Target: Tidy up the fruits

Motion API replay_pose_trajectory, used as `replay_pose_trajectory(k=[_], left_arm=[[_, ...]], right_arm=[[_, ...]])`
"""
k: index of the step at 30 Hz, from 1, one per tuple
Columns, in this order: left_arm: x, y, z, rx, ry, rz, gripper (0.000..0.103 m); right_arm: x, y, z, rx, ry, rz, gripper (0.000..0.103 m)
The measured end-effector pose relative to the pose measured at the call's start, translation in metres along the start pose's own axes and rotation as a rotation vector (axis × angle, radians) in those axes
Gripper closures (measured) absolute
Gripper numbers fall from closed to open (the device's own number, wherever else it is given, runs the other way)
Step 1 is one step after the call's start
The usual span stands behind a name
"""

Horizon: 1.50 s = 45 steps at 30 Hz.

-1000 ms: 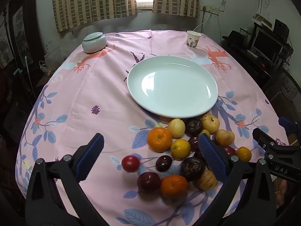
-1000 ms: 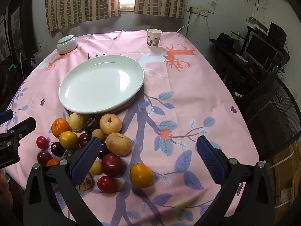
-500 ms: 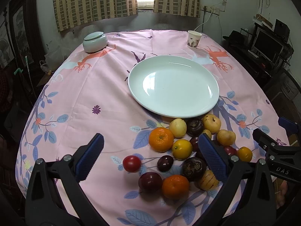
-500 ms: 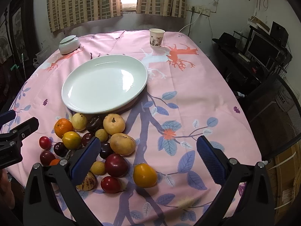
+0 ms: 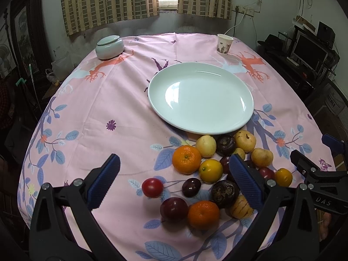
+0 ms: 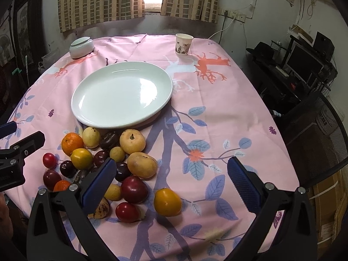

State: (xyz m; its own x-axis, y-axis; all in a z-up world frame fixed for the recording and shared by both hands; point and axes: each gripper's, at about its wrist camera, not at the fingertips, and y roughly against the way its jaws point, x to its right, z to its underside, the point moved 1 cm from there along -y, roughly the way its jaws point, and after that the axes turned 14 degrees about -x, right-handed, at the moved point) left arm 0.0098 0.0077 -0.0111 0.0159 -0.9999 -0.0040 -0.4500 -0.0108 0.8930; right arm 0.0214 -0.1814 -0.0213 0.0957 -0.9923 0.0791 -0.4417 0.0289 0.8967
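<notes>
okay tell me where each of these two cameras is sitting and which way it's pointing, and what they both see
Left wrist view: rides the left gripper, low at the table's near edge, facing the window across the fruit pile and white plate; its own open blue-padded fingers frame the bottom, and the right gripper pokes in at right.
Right wrist view: rides the right gripper, further right, same heading; its open fingers show, with the left gripper at the left edge.
Shared: plate, fruit, paper cup, lidded jar.
</notes>
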Motion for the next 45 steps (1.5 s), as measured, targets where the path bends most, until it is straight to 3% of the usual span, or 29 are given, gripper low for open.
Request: replay_pose_trajectory(k=[45], left_arm=[[-0.0012, -0.0012, -0.0002, -0.004, 0.000, 0.001, 0.002]], right_arm=[[-0.0032, -0.0009, -0.0007, -0.012, 0.007, -0.003, 0.001]])
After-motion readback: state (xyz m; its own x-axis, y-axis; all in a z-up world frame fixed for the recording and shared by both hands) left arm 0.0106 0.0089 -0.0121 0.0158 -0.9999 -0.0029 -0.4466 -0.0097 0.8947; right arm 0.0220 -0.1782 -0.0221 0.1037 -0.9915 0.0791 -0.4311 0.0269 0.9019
